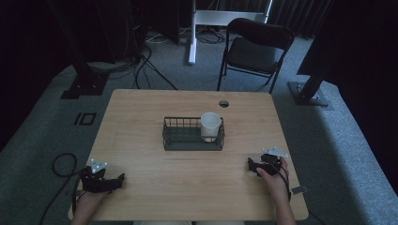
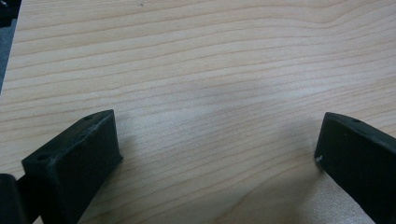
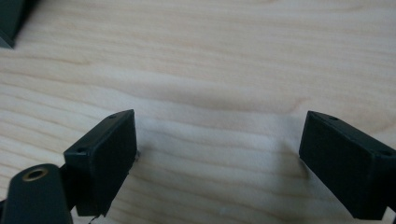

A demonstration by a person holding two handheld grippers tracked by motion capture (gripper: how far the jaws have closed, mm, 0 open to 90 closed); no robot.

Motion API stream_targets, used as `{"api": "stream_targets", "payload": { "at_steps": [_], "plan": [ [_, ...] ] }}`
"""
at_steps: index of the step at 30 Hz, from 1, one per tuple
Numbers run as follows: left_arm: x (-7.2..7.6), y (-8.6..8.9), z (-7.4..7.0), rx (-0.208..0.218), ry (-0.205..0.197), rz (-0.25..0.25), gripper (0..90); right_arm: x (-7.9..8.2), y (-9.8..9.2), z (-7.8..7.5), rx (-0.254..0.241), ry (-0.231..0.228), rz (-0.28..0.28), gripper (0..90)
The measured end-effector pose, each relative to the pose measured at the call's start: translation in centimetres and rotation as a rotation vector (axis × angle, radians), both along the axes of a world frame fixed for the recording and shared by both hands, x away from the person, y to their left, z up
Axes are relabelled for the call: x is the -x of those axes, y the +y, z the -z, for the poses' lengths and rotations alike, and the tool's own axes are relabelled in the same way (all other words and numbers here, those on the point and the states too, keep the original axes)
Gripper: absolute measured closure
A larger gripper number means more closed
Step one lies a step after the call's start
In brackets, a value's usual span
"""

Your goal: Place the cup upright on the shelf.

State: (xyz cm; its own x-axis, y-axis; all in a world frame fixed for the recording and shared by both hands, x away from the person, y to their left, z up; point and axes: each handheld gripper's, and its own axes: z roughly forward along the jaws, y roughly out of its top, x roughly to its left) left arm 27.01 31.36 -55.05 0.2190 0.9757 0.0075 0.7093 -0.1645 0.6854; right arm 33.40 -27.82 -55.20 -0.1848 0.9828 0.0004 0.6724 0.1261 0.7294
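In the centre of the high view, the wooden table [image 1: 141,140] is occupied by a dark wire basket [image 1: 193,134], and a white cup [image 1: 210,125] is standing in its right end. Bare wood is seen at the left and at the right of the basket, and a wide bare strip lies below it, across the lower part of the frame. A small round hole [image 1: 224,103] is found in the tabletop above the basket. Between the wide-apart jaws in both gripper views, only bare wood is seen.
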Motion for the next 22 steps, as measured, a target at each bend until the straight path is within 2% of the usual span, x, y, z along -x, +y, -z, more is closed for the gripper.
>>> {"api": "stream_targets", "payload": {
  "at_steps": [22],
  "plan": [
    [0.0,0.0,0.0,0.0,0.0,0.0,0.1,0.03,-0.11,0.03,-0.01,0.013,0.008,11.0]
  ]
}}
